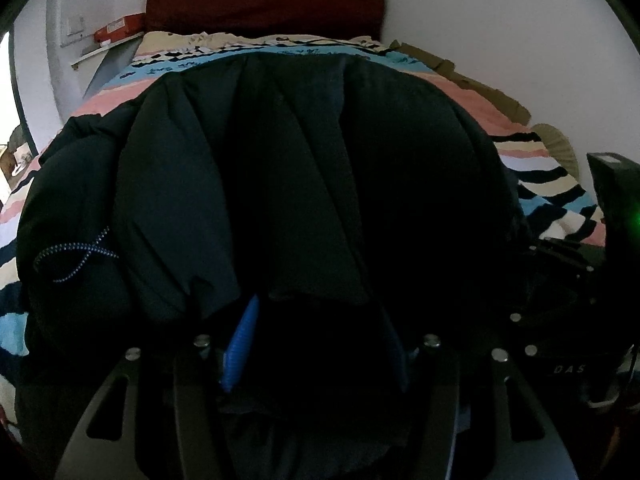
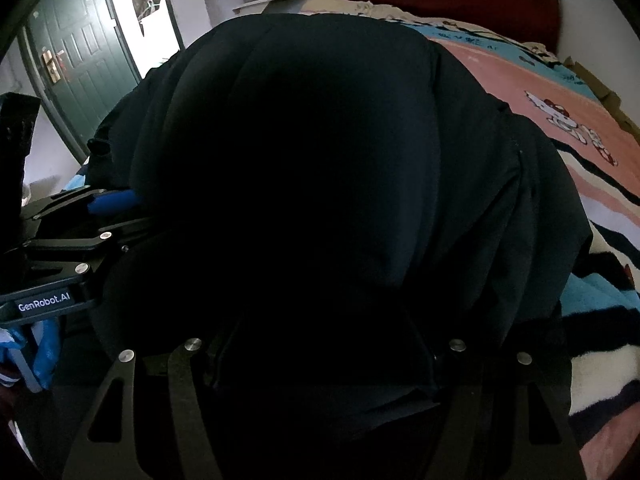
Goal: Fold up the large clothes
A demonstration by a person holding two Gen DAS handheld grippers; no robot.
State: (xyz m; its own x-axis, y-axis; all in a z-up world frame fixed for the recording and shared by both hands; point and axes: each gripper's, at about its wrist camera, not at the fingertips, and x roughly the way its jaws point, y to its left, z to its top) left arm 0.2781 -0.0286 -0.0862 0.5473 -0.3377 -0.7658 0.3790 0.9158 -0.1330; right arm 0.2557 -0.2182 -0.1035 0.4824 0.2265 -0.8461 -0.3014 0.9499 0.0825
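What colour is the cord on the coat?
Blue-and-white speckled drawcord, clearest in the left wrist view.

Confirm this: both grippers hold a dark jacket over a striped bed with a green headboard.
Wrong on one point: the headboard is dark red, as the left wrist view shows. The rest stands: the left gripper and right gripper hold the jacket over the striped bed.

Home bedroom: bed [image 1: 516, 160] w/ striped cartoon-print blanket [image 2: 560, 120], dark red headboard [image 1: 264, 0] at far wall, wall shelf [image 1: 104, 50] far left, green panelled door [image 2: 80, 52] left.
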